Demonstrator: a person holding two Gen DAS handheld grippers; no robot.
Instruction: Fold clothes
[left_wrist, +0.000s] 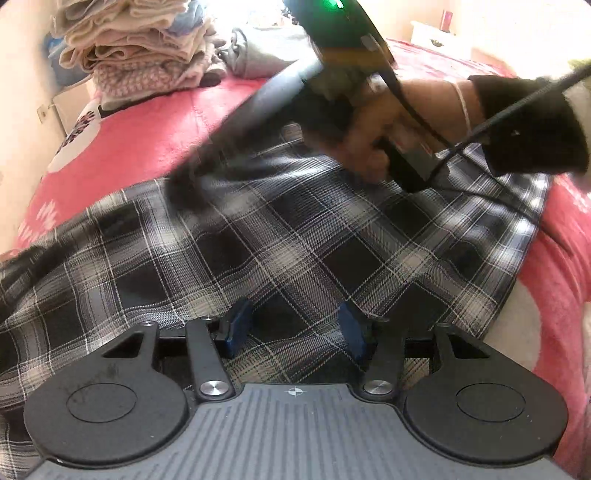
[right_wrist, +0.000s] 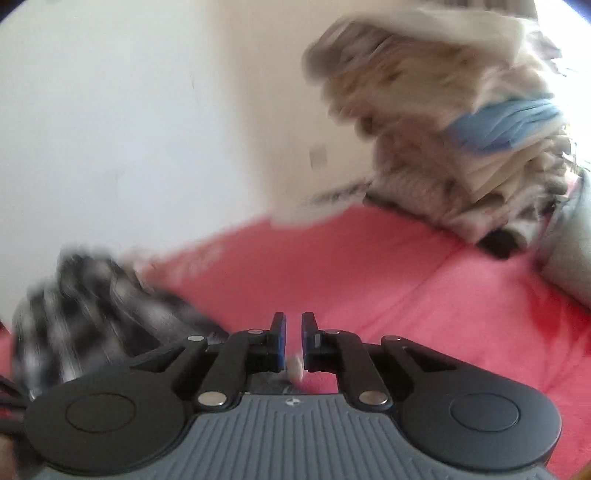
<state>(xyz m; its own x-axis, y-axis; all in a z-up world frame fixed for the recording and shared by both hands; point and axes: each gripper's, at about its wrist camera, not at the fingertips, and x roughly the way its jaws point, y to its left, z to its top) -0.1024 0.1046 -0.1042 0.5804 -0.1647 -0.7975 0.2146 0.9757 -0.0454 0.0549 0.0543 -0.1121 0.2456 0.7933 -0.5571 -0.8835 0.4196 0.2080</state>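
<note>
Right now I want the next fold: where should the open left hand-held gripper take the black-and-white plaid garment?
Probably the black-and-white plaid garment at its free right edge, coming in from the pink blanket side, since the cloth lies flat there.

pink bed (right_wrist: 369, 258), white wall (right_wrist: 129, 110)

Setting: a home bedroom. A bed under a pink blanket (left_wrist: 155, 122) is bearing a stack of folded clothes (left_wrist: 140, 44) beside a plain wall (right_wrist: 129, 110); a white dresser (left_wrist: 436, 35) is standing behind.
</note>
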